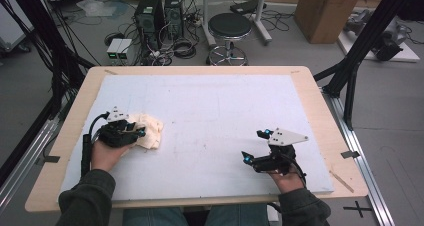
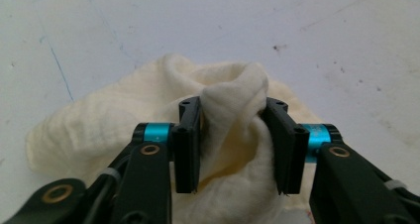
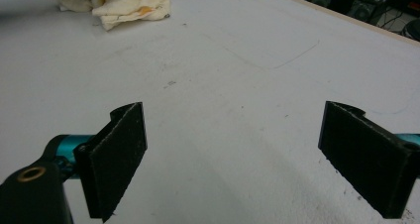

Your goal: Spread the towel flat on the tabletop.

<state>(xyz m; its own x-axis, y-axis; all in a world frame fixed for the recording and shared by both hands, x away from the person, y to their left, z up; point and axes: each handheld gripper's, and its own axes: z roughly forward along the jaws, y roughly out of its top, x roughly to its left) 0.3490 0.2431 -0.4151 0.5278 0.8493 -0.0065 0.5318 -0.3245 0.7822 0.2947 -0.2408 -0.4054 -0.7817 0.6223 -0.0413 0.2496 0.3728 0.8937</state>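
Note:
A crumpled cream cloth [image 1: 151, 131] lies at the left of the white board [image 1: 215, 101]. My left gripper [image 1: 139, 131] rests on the cloth's left part, held by a hand in a dark green sleeve. In the left gripper view the two black pads of that gripper [image 2: 233, 107] press on an upright fold of the cloth [image 2: 99, 125] from both sides. My right gripper [image 1: 254, 146] sits at the right front of the board, jaws wide apart. In the right gripper view nothing lies between the pads of this gripper [image 3: 235, 117], and the cloth [image 3: 131, 6] shows far off at top left.
The board lies on a wooden table [image 1: 320, 106]. Beyond the table's far edge stand a black stool [image 1: 229, 28], computer towers [image 1: 150, 16] with cables, and a cardboard box [image 1: 325, 11]. A black frame leg [image 1: 370, 36] rises at the right.

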